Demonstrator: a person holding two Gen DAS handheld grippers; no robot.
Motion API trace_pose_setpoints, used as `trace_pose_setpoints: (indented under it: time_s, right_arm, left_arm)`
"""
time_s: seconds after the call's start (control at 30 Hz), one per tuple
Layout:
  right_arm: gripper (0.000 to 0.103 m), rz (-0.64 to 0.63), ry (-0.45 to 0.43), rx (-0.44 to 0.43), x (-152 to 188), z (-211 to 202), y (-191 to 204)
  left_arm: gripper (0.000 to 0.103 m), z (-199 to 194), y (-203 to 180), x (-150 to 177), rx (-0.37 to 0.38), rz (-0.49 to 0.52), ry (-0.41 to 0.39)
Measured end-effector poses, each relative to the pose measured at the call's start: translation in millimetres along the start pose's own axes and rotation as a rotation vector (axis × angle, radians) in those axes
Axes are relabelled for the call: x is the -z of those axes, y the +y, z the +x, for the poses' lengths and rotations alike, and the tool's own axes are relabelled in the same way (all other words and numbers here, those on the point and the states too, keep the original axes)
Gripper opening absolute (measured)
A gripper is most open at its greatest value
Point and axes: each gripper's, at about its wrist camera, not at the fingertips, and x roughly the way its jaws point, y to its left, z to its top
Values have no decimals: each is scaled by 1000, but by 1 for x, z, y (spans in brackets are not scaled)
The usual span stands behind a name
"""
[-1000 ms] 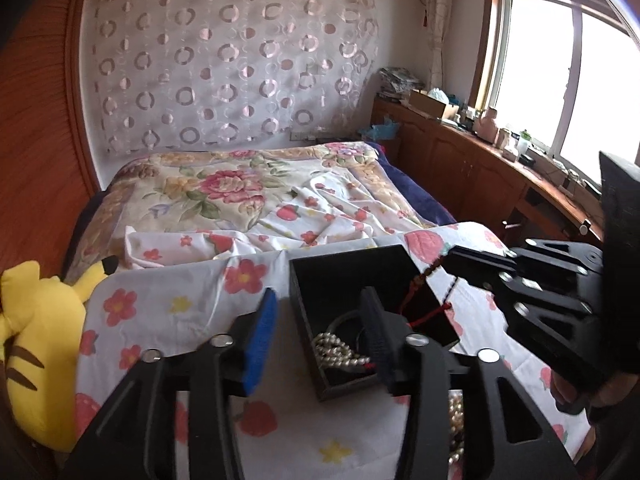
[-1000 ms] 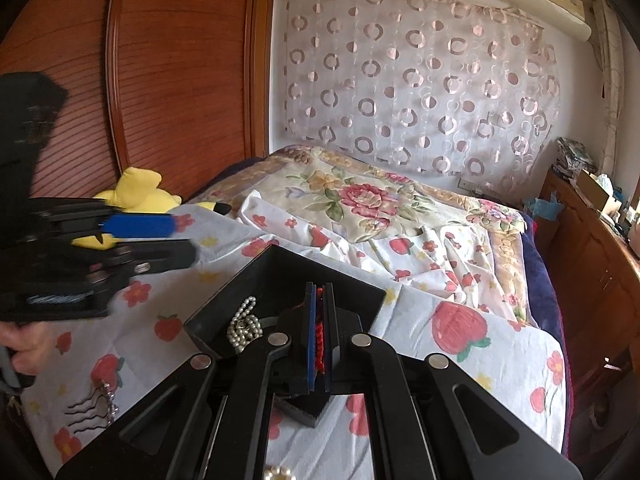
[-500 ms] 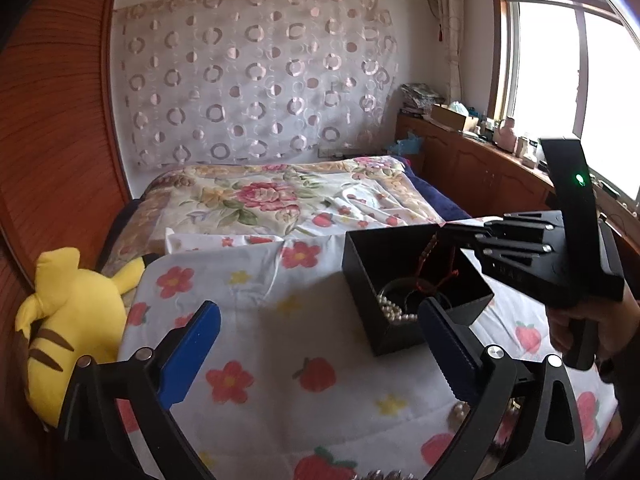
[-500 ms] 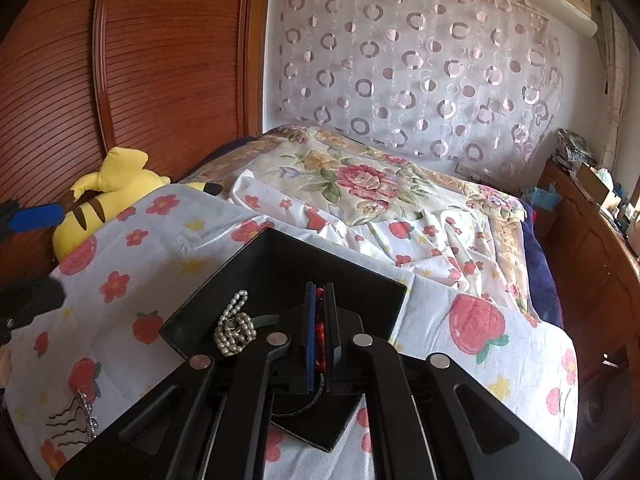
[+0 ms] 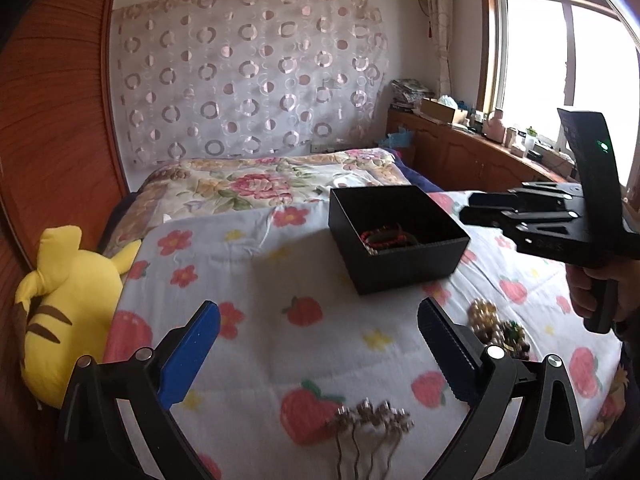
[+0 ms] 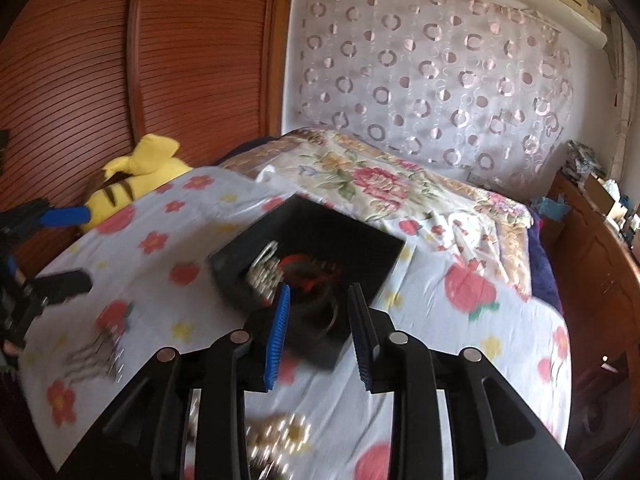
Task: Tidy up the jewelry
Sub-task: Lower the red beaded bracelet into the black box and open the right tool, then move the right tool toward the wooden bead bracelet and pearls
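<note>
A black open box (image 5: pixel 416 268) (image 6: pixel 360 236) sits on the flowered sheet. Inside it lie a red beaded bracelet (image 5: pixel 384 236) (image 6: pixel 308 272) and a pearl string (image 6: pixel 262 272). My right gripper (image 6: pixel 319 300) (image 5: pixel 470 207) hovers just before the box's near corner. Its jaws are opening and nothing is between the pads. My left gripper (image 5: pixel 318 320) (image 6: pixel 66 248) stands wide open and empty over the sheet, left of the box. Silver hairpins (image 5: pixel 372 420) (image 6: pixel 96 356) lie just below it. A pile of pearl and dark beads (image 5: pixel 496 328) (image 6: pixel 280 436) lies near its right finger.
A yellow plush toy (image 5: pixel 68 300) (image 6: pixel 136 172) lies at the bed's left edge against the wooden wall panel (image 5: pixel 52 120). A floral quilt (image 5: pixel 260 184) covers the far bed. A wooden cabinet (image 5: pixel 472 160) runs under the window at right. A person's hand (image 5: pixel 588 292) holds the right gripper.
The right gripper opened and let go of the red bracelet, which now lies in the box. The left gripper opened wide and drew back from the box to above the hairpins.
</note>
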Motion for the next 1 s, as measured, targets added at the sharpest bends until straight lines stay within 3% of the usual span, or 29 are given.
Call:
trace_pose_setpoints:
  time_s: [0.37,0.63,1.0]
  right_arm:
    - [32,15,87,-100,59,-10,28]
    - [32,-60,126,-175,61,-5,69]
    - [31,-126,221,-134,64,4,76]
  left_arm:
    - [95,-23,-11,41,20,-1,35]
    - [95,-33,-4,66,13,-26,71]
    - [95,-38,-4,78,28,-40,90]
